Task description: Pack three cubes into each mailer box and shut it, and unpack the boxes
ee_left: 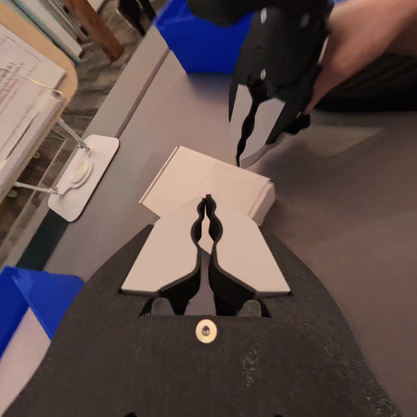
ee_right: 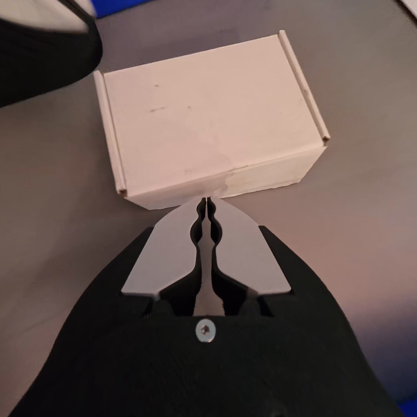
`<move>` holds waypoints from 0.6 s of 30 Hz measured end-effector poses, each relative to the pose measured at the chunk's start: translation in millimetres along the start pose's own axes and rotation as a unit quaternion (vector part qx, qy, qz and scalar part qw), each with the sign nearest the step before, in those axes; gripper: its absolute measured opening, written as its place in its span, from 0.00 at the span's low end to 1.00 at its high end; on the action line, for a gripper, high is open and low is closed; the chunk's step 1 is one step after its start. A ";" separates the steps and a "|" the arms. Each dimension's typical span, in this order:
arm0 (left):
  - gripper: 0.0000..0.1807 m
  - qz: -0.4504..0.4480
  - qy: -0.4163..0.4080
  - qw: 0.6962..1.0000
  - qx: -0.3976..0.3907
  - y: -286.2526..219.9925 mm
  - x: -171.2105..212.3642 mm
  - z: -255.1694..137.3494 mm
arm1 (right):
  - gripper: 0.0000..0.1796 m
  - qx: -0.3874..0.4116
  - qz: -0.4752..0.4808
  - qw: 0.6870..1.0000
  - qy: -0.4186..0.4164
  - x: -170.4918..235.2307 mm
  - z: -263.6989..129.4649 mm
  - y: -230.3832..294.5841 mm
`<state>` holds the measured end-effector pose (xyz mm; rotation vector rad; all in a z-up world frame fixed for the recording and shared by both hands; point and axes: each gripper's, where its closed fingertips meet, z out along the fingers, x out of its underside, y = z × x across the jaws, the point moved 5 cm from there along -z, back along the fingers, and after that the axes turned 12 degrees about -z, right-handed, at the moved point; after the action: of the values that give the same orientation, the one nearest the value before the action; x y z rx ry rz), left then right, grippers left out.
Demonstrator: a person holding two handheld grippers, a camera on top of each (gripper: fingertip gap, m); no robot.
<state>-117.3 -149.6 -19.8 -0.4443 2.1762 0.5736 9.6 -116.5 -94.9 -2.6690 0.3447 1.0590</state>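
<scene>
A white mailer box (ee_right: 203, 117) lies closed on the grey table; it also shows in the left wrist view (ee_left: 198, 178). My right gripper (ee_right: 206, 199) is shut, and its tips touch the top edge of the box's near wall. It shows blurred in the left wrist view (ee_left: 238, 158), held by a hand at the box's far corner. My left gripper (ee_left: 206, 198) is shut and empty, with its tips over the box's near edge. No cubes are in view.
A blue bin (ee_left: 203, 45) stands at the far side of the table and another blue bin (ee_left: 33, 293) at the near left. A clear acrylic stand on a white base (ee_left: 83, 176) sits at the table's left edge. The left gripper's body (ee_right: 45, 56) shows at top left. My hands' fingertips stand some 12 centimetres from each other.
</scene>
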 end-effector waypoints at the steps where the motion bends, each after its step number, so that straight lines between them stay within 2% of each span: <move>1: 0.00 0.028 0.039 0.999 0.003 1.3 3.8 16.8 | 0.01 -0.003 -0.003 1.000 0.004 1.3 2.2 -2.9; 3: 0.00 0.065 0.116 0.991 0.022 3.7 13.5 45.5 | 0.01 0.012 -0.021 1.000 0.015 4.7 6.2 -7.8; 5: 0.00 0.075 0.151 0.985 0.035 6.8 16.7 60.0 | 0.01 0.015 -0.042 0.999 0.008 4.6 8.5 -7.0; 12: 0.00 0.078 0.188 0.974 0.102 8.4 12.0 64.6 | 0.01 0.006 -0.076 0.997 -0.013 1.6 11.3 -6.6; 18: 0.00 0.041 0.170 0.976 0.131 11.8 14.3 64.9 | 0.00 0.001 -0.095 0.995 -0.010 -1.4 13.0 -6.8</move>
<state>-90.7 -106.5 -64.4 -0.3288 2.5639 0.2596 2.4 -105.9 -102.2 -2.6261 0.0861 1.0246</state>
